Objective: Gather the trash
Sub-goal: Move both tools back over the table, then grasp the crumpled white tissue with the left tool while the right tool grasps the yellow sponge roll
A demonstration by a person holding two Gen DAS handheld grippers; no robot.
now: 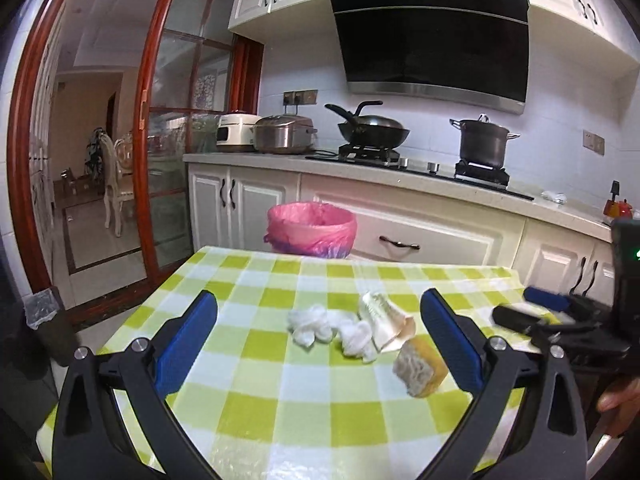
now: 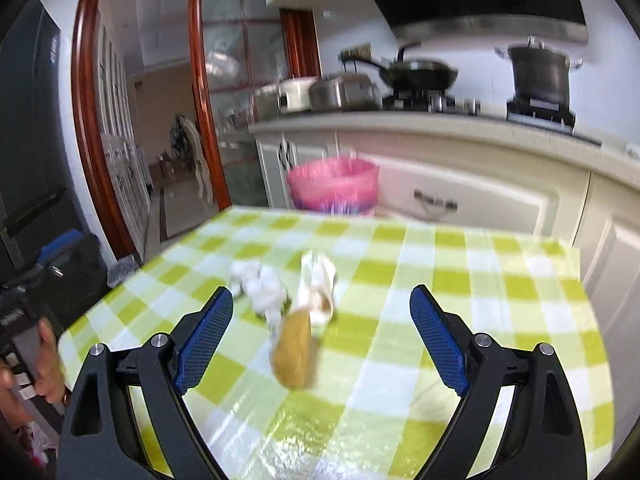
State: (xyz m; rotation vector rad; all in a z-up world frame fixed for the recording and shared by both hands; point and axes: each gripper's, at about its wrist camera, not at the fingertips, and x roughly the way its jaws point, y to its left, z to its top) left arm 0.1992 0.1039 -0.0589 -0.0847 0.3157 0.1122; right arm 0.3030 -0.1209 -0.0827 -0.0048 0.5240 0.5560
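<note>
Both the left tool and right tool gape wide and empty, aimed at crumpled white tissues and a yellow sponge mid-tabletop; the pink-lined bin waits beyond the far edge.

Desk cloth: lime green and white checks, glossy. Crumpled tissues white; wrapper cream-white; sponge yellow with a grey-white face. My left claw and right claw both black with blue textured pads. Bin liner pink, purplish lower down. Cabinets cream with dark handles. Door frame red-brown. Range hood black, steel trim.
</note>
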